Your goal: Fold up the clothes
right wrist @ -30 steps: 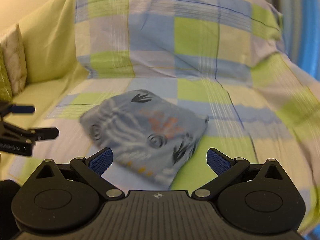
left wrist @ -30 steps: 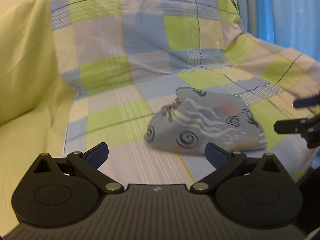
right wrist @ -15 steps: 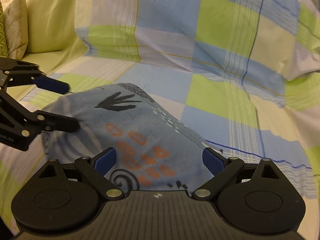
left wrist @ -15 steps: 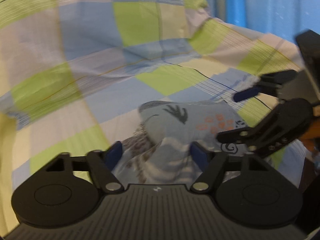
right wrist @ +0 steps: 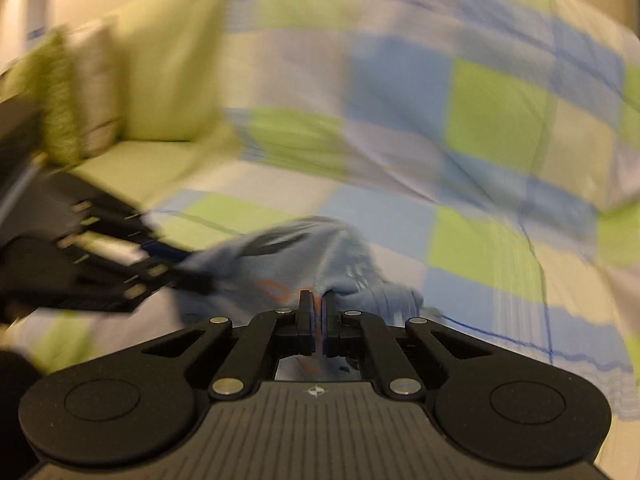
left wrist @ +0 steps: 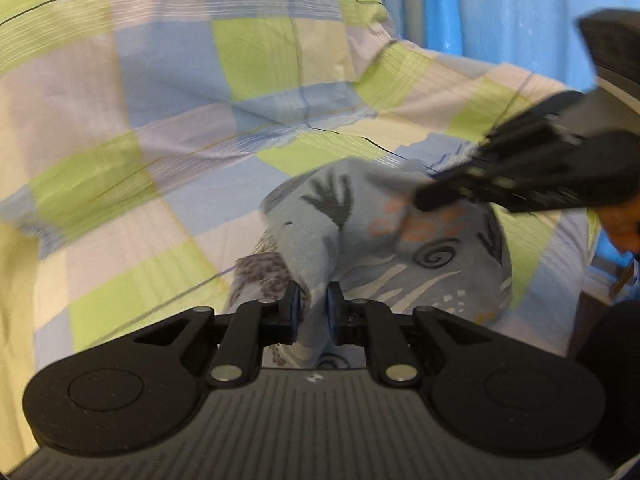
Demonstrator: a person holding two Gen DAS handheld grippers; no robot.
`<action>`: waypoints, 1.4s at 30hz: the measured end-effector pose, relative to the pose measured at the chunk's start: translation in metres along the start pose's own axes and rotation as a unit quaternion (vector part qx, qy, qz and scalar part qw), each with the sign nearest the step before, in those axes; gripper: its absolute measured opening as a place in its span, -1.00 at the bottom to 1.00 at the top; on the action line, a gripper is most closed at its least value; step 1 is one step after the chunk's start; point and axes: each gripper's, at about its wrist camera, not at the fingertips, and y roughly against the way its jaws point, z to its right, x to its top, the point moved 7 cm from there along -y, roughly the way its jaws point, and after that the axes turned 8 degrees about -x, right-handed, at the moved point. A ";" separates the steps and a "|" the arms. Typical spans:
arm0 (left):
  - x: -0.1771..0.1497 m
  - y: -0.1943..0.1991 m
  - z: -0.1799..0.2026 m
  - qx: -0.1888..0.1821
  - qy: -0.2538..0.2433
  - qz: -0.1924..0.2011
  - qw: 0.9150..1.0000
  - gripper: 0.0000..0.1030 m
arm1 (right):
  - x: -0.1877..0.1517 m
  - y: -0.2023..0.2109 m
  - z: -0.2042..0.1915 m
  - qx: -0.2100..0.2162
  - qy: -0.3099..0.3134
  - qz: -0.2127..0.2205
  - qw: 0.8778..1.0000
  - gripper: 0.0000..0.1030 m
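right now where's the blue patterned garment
The garment lies bunched on the checked sheet at centre of both views, pinched by the left gripper and the right gripper.

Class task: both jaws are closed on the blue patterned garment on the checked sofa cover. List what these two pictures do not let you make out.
- Garment type: bunched, both views.
- Its near edge: hidden behind left gripper body.
- Right wrist view: motion-blurred; print unreadable around right gripper.
- Person: only a hand, cut off by the frame edge.

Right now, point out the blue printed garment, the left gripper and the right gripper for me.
blue printed garment (left wrist: 436,256): left wrist view, on the spiral print.
left gripper (left wrist: 311,312): left wrist view, midway between fingertips, shut on cloth.
right gripper (right wrist: 313,307): right wrist view, midway between fingertips, shut on cloth.
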 end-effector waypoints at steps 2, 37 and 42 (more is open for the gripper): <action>-0.010 0.017 -0.004 0.011 0.006 -0.004 1.000 -0.79 | -0.014 0.007 -0.027 0.038 -0.002 -0.014 0.999 -0.95; 0.030 -0.063 -0.042 -0.014 0.042 -0.020 0.999 0.31 | -0.064 -0.077 0.085 -0.023 -0.189 -0.033 0.981 -0.84; 0.041 -0.037 -0.047 -0.065 0.103 -0.001 0.993 0.31 | -0.040 -0.046 0.009 -0.028 -0.022 0.012 0.999 -0.83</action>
